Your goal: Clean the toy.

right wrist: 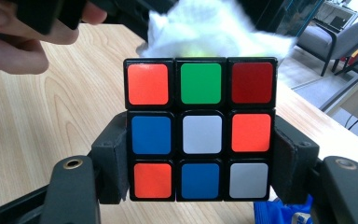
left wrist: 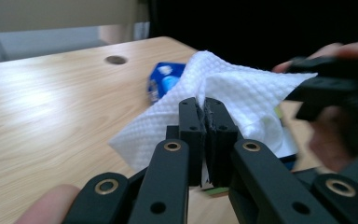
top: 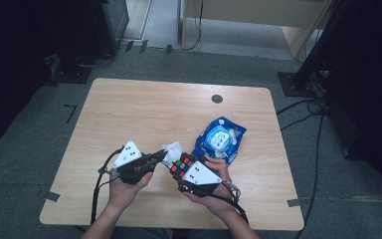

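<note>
High view: the left gripper, jaws closed on a white wipe, was held just beside the right gripper, which clasped a puzzle cube over the near part of the table. A blue wipe pack lay just beyond the cube. The cube was apparently presented steadily so that the wipe could be rubbed on it.

Left gripper view: the jaws were pinched together on the wipe, whose loose folds fanned out ahead of the tips towards the other gripper.

Right gripper view: the cube sat squarely between the two jaws, gripped by its side faces; the wipe was against its far top edge.
</note>
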`<state>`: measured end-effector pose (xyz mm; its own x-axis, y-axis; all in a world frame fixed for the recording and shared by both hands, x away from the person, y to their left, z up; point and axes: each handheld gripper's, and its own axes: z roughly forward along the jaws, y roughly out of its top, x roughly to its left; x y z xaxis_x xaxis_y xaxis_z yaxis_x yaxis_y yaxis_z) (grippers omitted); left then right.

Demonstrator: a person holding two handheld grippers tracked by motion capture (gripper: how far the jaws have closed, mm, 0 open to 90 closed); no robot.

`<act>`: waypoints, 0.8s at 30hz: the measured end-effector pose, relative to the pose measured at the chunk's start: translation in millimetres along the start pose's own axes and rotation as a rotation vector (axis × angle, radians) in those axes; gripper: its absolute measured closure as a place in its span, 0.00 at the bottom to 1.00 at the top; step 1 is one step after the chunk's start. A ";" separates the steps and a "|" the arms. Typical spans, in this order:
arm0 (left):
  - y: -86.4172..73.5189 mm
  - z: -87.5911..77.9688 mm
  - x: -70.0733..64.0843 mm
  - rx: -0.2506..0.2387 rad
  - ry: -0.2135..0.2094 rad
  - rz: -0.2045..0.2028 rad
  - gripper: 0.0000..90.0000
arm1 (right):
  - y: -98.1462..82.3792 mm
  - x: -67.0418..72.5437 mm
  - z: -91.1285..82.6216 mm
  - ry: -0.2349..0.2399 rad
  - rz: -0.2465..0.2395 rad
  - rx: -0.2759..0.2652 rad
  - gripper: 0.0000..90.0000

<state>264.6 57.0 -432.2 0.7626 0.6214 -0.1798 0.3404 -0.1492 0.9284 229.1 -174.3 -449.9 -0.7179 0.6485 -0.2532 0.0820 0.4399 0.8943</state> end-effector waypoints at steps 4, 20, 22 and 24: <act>1.8 -2.5 -10.5 -0.038 -0.091 0.041 0.97 | 0.0 -1.2 0.6 0.002 0.010 0.000 0.38; -9.5 1.2 18.3 0.074 0.141 0.054 0.96 | 2.9 -8.2 -5.7 -0.025 0.029 -0.020 0.38; -10.8 2.4 18.4 0.084 0.172 0.080 0.95 | 2.4 -12.5 -7.3 -0.033 0.051 -0.024 0.38; -12.8 4.7 17.2 0.111 0.216 0.127 0.92 | 2.2 -17.3 -9.3 -0.045 0.068 -0.029 0.38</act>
<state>276.0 66.0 -448.7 0.6719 0.7404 0.0209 0.3165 -0.3125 0.8956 235.3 -190.3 -440.1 -0.6794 0.7038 -0.2074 0.1089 0.3763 0.9201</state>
